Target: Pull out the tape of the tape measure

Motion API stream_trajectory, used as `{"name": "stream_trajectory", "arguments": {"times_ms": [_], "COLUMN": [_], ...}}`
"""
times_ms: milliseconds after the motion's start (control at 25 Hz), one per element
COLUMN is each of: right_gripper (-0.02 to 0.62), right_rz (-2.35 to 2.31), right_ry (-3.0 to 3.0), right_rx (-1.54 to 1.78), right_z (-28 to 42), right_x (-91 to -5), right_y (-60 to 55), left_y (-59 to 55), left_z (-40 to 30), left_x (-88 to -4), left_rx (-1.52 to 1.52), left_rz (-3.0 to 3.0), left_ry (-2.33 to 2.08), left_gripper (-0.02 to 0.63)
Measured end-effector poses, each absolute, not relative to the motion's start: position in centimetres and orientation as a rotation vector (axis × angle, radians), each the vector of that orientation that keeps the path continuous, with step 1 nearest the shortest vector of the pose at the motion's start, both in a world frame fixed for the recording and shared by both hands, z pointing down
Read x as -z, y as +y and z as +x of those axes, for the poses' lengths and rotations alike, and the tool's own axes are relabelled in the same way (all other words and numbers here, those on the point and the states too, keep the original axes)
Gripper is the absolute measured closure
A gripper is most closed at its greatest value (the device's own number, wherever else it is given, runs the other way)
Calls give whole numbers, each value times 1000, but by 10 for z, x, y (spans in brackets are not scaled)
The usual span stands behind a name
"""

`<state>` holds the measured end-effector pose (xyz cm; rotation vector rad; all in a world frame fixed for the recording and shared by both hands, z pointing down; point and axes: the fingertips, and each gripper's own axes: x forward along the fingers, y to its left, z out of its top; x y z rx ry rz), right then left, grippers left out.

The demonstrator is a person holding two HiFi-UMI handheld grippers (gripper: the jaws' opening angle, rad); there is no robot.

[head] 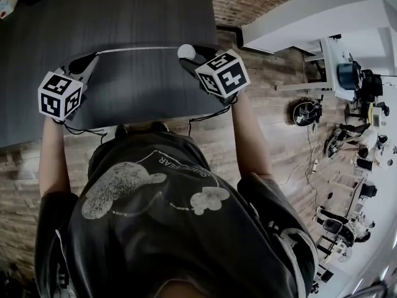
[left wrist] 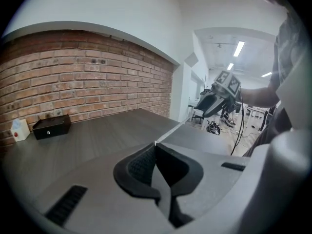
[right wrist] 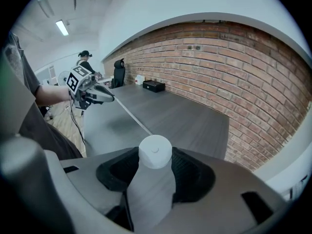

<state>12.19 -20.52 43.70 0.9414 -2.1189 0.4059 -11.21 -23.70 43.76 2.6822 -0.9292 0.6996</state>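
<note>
Dark grey counter (head: 124, 17) along a red brick wall (left wrist: 73, 77); wood-plank floor below, office space off to the side.

Count:
- Claws: 2, each with 1 marker cube (left cube (head: 60, 95), right cube (head: 223, 74)).
- Tape measure: 1, with a white round case.
- Tape: 1 strip, drawn out.
- Boxes: 2.

Left claw (left wrist: 156, 149): jaws closed together, with the end of the tape (left wrist: 173, 134) nipped at their very tip. From that tip the strip runs out thin and straight above the counter, across to the other claw.

Right claw (right wrist: 155, 161): jaws held wide and clamped on the tape measure (head: 186, 51). The case sits upright between the two pads with its round top poking above them. The tape leaves the case on the far side from this claw's camera and heads to the left claw.

Claws are well apart, both over the near part of the counter, with the strip taut between them.

Containers: 1 black box (left wrist: 51, 126), far beyond the left claw and against the wall; lid shut, contents not visible. Just beside it stands 1 small white carton (left wrist: 19, 129); contents not visible.
</note>
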Motion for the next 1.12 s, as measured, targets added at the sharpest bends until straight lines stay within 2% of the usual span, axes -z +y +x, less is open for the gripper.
{"name": "stream_trajectory", "arguments": {"times_ms": [840,1120], "right_gripper": [366,365], "right_rz": [1023,967], "right_ry": [-2086,-2127], "right_rx": [-453,-426], "right_z": [147,128], "right_x": [-438,-436], "right_y": [-206,-201], "left_y": [-247,-245], "left_z": [-168,-165], "left_x": [-438,-437], "left_rx": [-637,-641], "left_rz": [2564,2560], "left_ry": [-1130,-1138], "left_gripper": [595,597]}}
